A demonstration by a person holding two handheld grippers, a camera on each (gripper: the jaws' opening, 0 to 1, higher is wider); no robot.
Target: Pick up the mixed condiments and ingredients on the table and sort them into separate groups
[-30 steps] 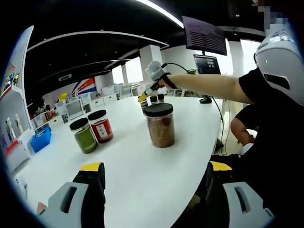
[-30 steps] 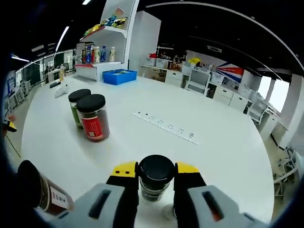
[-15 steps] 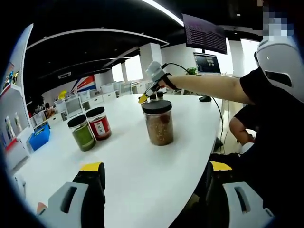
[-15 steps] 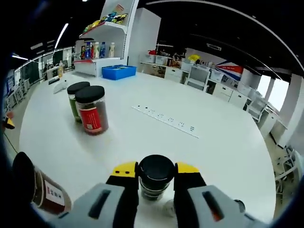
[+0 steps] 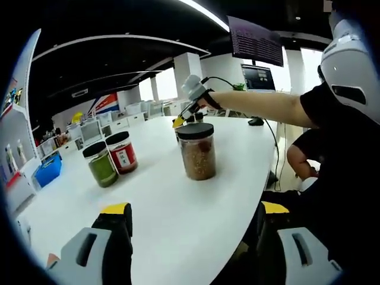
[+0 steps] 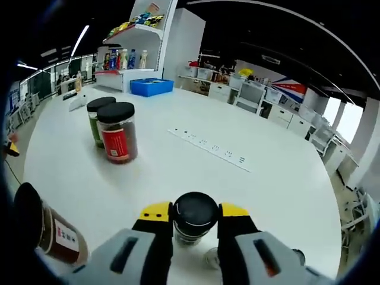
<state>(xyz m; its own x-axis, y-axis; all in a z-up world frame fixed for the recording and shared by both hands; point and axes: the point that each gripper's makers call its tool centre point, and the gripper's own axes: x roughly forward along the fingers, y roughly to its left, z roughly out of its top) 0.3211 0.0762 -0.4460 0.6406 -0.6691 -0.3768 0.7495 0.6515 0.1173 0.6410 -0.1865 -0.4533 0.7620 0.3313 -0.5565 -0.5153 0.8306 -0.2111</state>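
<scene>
1. Right gripper (image 6: 195, 228): yellow-tipped jaws pinch a small black-lidded jar (image 6: 193, 217) from both sides, glass body between the pads, lifted just above the white table (image 6: 267, 190). The same gripper shows far off in the left gripper view (image 5: 180, 120), at the end of a person's outstretched arm (image 5: 261, 107), over the far part of the table.
2. Left gripper (image 5: 193, 217): jaws spread wide, nothing between them, low over the near table edge; bare white surface lies ahead of it.
3. Near the right gripper, at the lower left of its view, a tall brown-filled jar (image 6: 50, 234) with black lid and white label stands close to the table edge. In the left gripper view it stands mid-table (image 5: 197, 152), cylindrical, clear wall, grainy brown fill.
4. Further out, a red-labelled jar (image 6: 119, 132) and a green-filled jar (image 6: 96, 119) stand just beside each other, both black-lidded; open table lies all round the pair. In the left gripper view they sit left of the brown jar, well apart from it (image 5: 122, 153) (image 5: 100, 164).
5. A strip of flush sockets (image 6: 208, 146) runs across the tabletop mid-way; the surface is smooth and glossy, with a rounded edge.
6. Far: a blue bin (image 6: 150, 86) at the table's back edge, white shelves (image 6: 133, 35) with bottles behind it, desks beyond.
</scene>
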